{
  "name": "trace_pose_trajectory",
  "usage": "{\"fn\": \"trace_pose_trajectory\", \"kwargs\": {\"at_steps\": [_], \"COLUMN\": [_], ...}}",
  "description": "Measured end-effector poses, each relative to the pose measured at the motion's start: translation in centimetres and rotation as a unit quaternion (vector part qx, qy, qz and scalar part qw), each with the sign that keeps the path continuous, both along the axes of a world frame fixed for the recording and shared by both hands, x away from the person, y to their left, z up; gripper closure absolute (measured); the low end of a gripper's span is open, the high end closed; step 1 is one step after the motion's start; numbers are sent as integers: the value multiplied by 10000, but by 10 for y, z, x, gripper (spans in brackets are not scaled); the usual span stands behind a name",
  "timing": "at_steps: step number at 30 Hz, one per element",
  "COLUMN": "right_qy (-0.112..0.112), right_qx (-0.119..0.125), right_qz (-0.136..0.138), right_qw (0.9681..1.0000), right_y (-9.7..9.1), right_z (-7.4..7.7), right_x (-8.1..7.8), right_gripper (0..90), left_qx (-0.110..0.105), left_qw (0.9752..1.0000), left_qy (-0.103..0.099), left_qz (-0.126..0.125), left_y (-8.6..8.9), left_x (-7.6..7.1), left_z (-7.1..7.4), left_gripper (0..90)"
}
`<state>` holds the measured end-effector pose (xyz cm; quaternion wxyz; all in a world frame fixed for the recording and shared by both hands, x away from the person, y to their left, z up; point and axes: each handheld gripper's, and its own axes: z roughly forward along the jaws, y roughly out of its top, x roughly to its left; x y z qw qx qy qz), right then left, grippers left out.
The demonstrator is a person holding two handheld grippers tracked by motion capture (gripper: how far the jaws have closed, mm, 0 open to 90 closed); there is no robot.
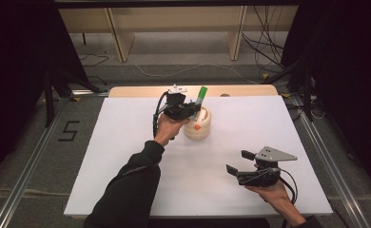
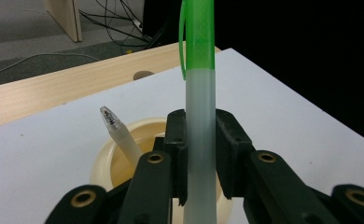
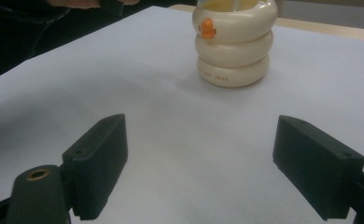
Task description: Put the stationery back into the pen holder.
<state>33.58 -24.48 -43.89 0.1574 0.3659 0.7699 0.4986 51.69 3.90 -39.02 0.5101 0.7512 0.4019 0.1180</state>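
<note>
Left gripper (image 2: 200,154) clamped a green-capped pen (image 2: 199,140) upright over the cream ringed holder (image 3: 235,44); pen's lower end hidden behind the jaws. Second pen (image 2: 119,133) leaned inside, tip blurred. Right gripper (image 3: 215,163) gaped empty, well apart.

The left gripper (image 1: 189,110) reaches toward the table's far edge, jaws clamped tight. The right gripper (image 1: 239,162) rests near the near right corner, its 2 jaws spread wide.
</note>
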Motion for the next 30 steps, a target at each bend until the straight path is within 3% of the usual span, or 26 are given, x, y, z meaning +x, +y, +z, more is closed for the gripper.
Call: {"fn": "trace_pose_trajectory", "kwargs": {"at_steps": [15,30], "right_qy": [-7,17], "right_qx": [-45,-38], "right_qz": [34,41], "right_qw": [10000,10000], "right_y": [1,1], "right_z": [-1,-1], "right_x": [1,1], "right_gripper": [188,189], "left_qx": [101,167], "left_qw": [9999,9997], "left_qy": [-34,-30], "left_qz": [60,188], "left_y": [-11,-10], "left_x": [8,13], "left_z": [-7,-15], "left_gripper": [766,764]}}
